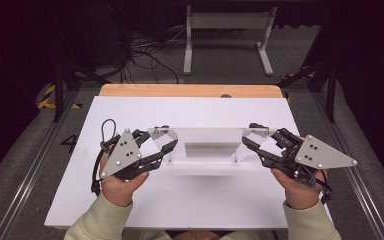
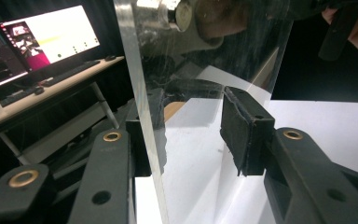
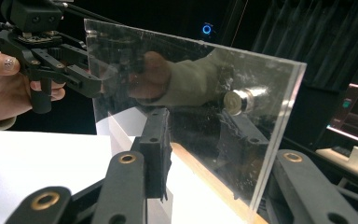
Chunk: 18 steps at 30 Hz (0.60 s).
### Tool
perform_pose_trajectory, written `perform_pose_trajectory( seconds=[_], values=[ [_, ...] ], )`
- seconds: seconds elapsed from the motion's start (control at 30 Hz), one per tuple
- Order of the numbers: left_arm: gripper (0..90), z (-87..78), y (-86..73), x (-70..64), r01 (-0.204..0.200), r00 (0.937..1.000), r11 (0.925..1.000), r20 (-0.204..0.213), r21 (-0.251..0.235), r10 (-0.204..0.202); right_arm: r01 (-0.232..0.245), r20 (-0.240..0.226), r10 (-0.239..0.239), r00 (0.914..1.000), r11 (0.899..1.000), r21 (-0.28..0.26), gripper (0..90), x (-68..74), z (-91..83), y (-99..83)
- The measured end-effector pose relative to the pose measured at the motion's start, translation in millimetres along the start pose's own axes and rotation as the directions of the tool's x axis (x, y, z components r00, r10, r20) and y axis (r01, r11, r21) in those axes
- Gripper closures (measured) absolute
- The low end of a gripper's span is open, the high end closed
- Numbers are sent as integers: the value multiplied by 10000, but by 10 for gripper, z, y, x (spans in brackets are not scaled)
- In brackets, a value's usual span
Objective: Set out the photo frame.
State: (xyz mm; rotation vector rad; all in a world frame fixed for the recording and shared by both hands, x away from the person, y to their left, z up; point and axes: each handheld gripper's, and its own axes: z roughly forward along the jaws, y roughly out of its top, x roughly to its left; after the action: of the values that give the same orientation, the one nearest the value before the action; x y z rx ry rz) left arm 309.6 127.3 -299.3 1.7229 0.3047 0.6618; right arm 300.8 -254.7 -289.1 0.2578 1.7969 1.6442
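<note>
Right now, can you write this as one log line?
left gripper: open around clear panel end | right gripper: open around other end | panel upright on white table

My clear acrylic panel (image 1: 207,136) stands upright at the centre of the frame, a long transparent sheet running left to right over the white table (image 1: 130,107), with a round metal standoff (image 3: 235,101) near its end.

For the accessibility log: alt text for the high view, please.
A person's two hand-held grippers, left gripper and right gripper, reach with open jaws around opposite ends of a clear acrylic stand that rests on a white table. The stand is not yet clamped.
</note>
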Motion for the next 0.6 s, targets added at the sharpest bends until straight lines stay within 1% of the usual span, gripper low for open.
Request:
perform_pose_trajectory(
  seconds=[0.03,0.1,0.13,0.17,0.23,0.33,0.4,0.43,0.47,0.5,0.53,0.57,0.6],
  values=[
    [581,-11,11,8,123,9999,9999,64,11,-123,-57,0,57,10000,10000,-13,607,4,1,5],
    [581,-27,20,16,196,9997,9998,112,-6,-196,-205,-16,205,9998,9998,15,607,18,4,27],
    [581,-30,23,19,324,9993,9995,173,-34,-323,-251,-16,251,9997,9997,29,607,21,3,35],
    [579,-32,24,25,331,9993,9995,199,1,-330,-364,-30,364,9993,9993,8,606,25,4,44],
    [576,-22,17,33,341,9993,9994,170,-94,-339,-441,-8,441,9990,9990,-34,602,22,10,40],
    [568,-3,-4,45,294,9995,9992,90,-278,-291,-711,17,712,9975,9968,-357,590,8,33,3],
    [554,18,-29,56,508,9987,9977,-14,-449,-509,-966,-4,967,9953,9934,-618,588,-8,49,-39],
    [545,32,-46,66,576,9983,9975,-107,-407,-581,-1173,-15,1175,9931,9902,-761,587,-17,62,-65],
    [526,45,-66,75,708,9972,9971,-208,-281,-714,-1271,-12,1274,9919,9884,-838,585,-32,72,-86],
    [495,55,-90,97,809,9962,9966,-302,-182,-815,-1332,24,1338,9910,9879,-795,581,-43,82,-100],
    [456,55,-90,97,809,9962,9966,-302,-182,-815,-1332,24,1338,9910,9879,-795,581,-43,82,-100],
    [456,63,-130,129,1104,9934,9937,-288,-203,-1110,-1390,63,1398,9902,9878,-701,577,-56,97,-118],
    [435,60,-162,158,1326,9908,9909,-258,-214,-1332,-1511,126,1522,9883,9866,-621,572,-79,123,-147]
  ],
)
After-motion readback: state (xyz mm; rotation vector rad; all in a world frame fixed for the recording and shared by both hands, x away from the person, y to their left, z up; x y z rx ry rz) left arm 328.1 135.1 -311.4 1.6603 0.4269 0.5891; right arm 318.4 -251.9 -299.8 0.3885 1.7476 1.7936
